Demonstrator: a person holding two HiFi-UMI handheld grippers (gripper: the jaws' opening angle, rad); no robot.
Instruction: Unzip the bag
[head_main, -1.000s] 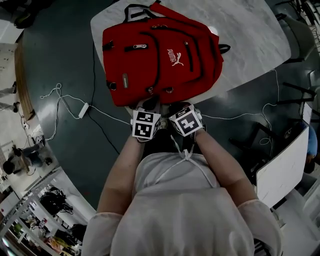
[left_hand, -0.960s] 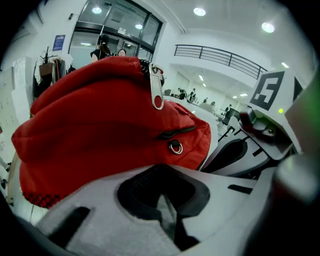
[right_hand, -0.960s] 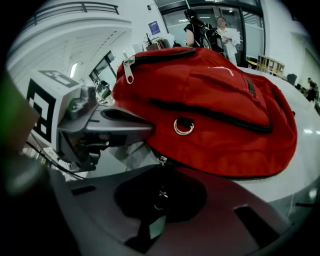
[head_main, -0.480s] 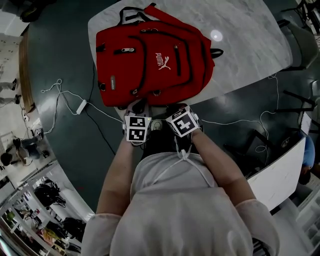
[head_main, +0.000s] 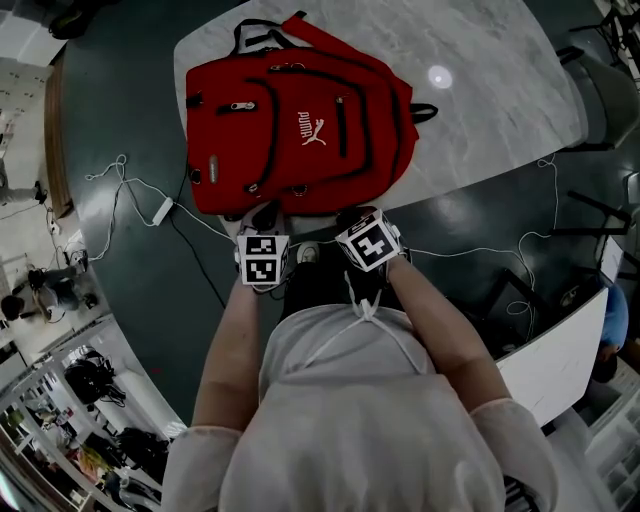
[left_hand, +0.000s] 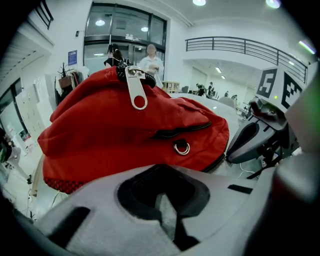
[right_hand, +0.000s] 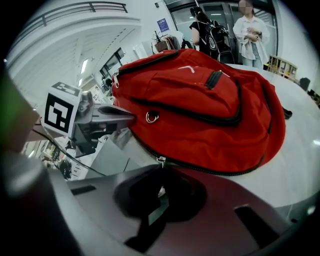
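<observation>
Red backpack (head_main: 300, 120) lies flat, front up, at the near edge of the marble table (head_main: 480, 90). Its long axis runs left-right, with the black loop end to the right. Both forearms reach forward side by side. Left gripper (head_main: 265, 213) has its jaws together on nothing, just at the bag's edge. Right gripper (head_main: 351, 213) looks pinched on the zipper pull (right_hand: 160, 161), which only the right gripper view shows.

Seen from above the person's head, one camera looks steeply down on a red backpack (head_main: 300, 130) lying on a table (head_main: 500, 110). Two low cameras, riding the left gripper (head_main: 265, 222) and right gripper (head_main: 352, 218), sit close at the backpack's near edge, facing across it. All three views share the backpack.
</observation>
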